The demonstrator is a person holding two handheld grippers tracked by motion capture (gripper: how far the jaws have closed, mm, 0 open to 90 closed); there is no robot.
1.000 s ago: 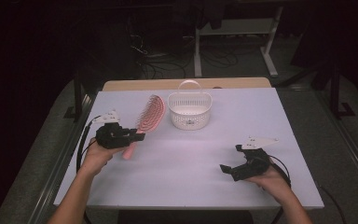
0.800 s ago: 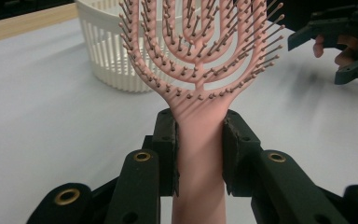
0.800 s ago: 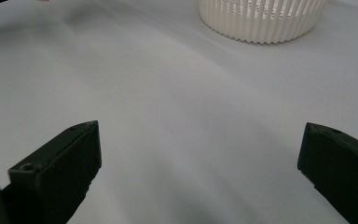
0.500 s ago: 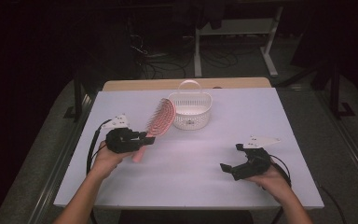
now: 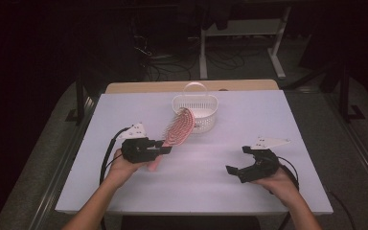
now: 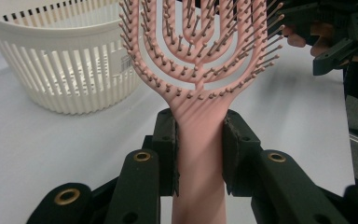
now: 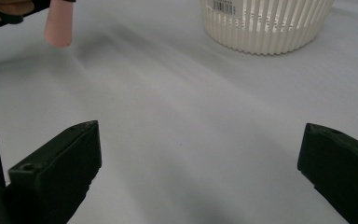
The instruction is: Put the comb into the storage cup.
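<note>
A pink hairbrush (image 5: pixel 178 131) (image 6: pixel 200 70) is held off the table by its handle, with my left gripper (image 5: pixel 160 151) (image 6: pixel 199 154) shut on it. Its bristled head tilts up toward the white slatted basket (image 5: pixel 196 111) (image 6: pixel 60 65) and reaches the basket's near left side. My right gripper (image 5: pixel 235 163) (image 7: pixel 200 182) rests low at the right front of the table, jaws wide open with nothing between them. In the right gripper view the pink handle end (image 7: pixel 58 25) hangs above the table at top left, and the basket (image 7: pixel 265 23) stands at top right.
The white table (image 5: pixel 249 120) has bare surface between the two grippers and to the right of the basket. A wooden edge (image 5: pixel 148 87) runs along its far side. Beyond it the dark floor holds cables and a white stand's legs (image 5: pixel 278 67).
My left gripper has carried the hairbrush to the right and nearer the basket, so the brush head now reaches the basket's side. The right gripper has stayed in place, open.
</note>
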